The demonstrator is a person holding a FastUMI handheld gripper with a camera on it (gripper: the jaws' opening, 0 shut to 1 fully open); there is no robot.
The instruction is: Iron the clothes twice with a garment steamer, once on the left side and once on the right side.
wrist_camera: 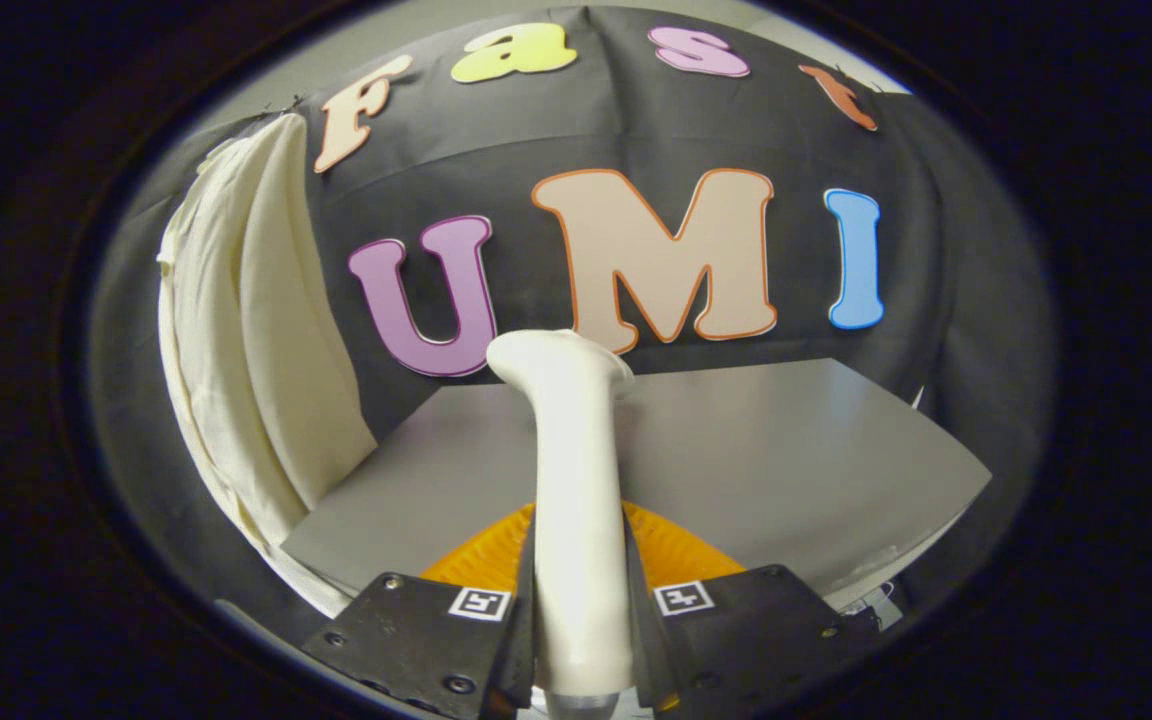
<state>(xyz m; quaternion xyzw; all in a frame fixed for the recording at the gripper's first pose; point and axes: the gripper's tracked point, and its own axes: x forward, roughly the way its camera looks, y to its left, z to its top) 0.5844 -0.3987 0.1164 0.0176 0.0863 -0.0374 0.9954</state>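
Observation:
My gripper (pixel 581 610) is shut on the handle of a white garment steamer (pixel 576 470). The steamer stands upright between my fingers, and its head bends to the left above the table. A cream garment (pixel 256 340) hangs against the booth wall to the left of the steamer, well apart from its head. The garment's lower edge drops past the table's left corner.
A grey table top (pixel 796 460) spreads ahead and to the right of my fingers. An orange ribbed plate (pixel 676 555) lies on it right under the steamer, partly hidden by my fingers and the handle.

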